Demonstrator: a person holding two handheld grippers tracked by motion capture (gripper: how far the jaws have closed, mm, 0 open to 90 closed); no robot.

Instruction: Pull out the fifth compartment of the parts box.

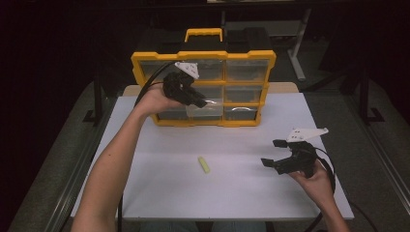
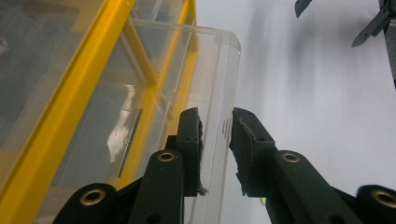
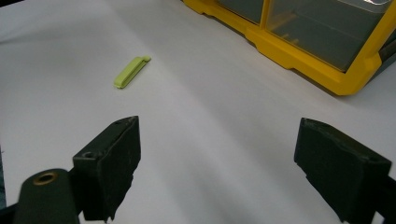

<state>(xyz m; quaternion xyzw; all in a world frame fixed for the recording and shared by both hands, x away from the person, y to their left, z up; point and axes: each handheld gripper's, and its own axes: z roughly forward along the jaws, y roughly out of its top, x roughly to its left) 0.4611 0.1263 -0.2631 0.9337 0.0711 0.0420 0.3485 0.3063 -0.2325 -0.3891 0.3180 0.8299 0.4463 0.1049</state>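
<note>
L tool (image 2: pixel 216 135) grips the clear plastic drawer (image 2: pixel 219 84) front, pulled partway from the yellow-framed organiser box (image 1: pixel 203 55). R tool (image 1: pixel 275 152) wide open, empty, above white worktop (image 1: pixel 159 188) w/ a small lime-green clip (image 3: pixel 131 72).

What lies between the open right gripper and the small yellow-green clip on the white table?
Nothing: the right gripper view shows only bare white table between the right gripper and the small yellow-green clip.
</note>
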